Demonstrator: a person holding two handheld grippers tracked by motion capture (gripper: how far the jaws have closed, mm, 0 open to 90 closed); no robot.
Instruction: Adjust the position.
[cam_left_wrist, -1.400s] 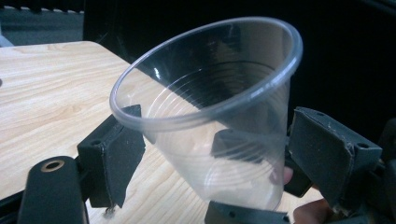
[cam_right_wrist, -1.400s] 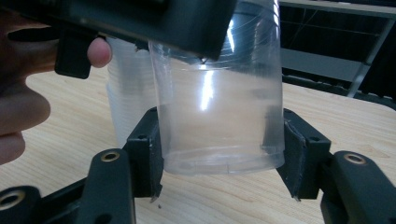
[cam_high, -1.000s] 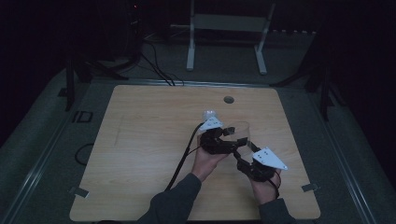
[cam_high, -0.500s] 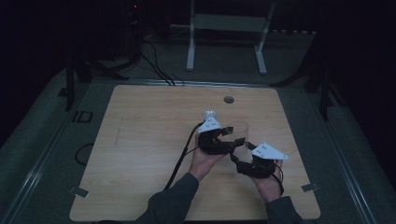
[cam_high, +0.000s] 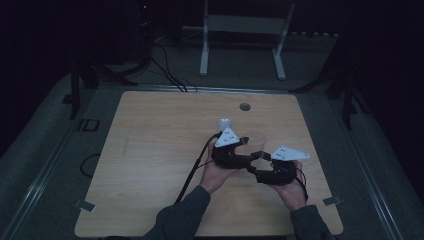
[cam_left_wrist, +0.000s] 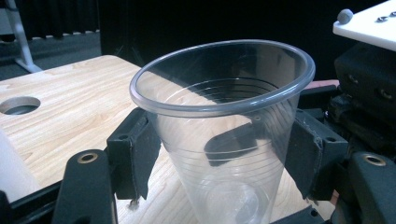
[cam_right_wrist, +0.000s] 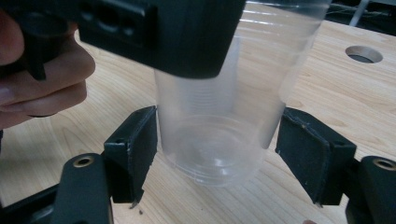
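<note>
A clear plastic cup (cam_left_wrist: 219, 88) stands upright just above the wooden table (cam_high: 150, 165), right of its middle. My left gripper (cam_left_wrist: 219, 163) is shut on it below the rim, one pad on each side. Its black body (cam_right_wrist: 159, 32) covers the cup's upper part in the right gripper view. My right gripper (cam_right_wrist: 217, 154) brackets the cup's base (cam_right_wrist: 215, 154); its jaws have just been closing with the cup between them. The pads stand at the wall without visibly pressing it. In the high view the cup (cam_high: 256, 141) sits between the left gripper (cam_high: 250, 151) and the right gripper (cam_high: 258, 162).
A small white rounded object (cam_high: 224, 122) rests on the table just behind the left gripper. A round hole (cam_high: 245, 106) is in the tabletop near the far edge. A black cable (cam_high: 192, 170) trails from the left gripper toward the front. A white stand (cam_high: 240, 30) is beyond the table.
The right gripper has shifted a little to the right and up, and its jaws stand wider around the cup's base than a second ago. The left gripper and the cup have stayed put.
</note>
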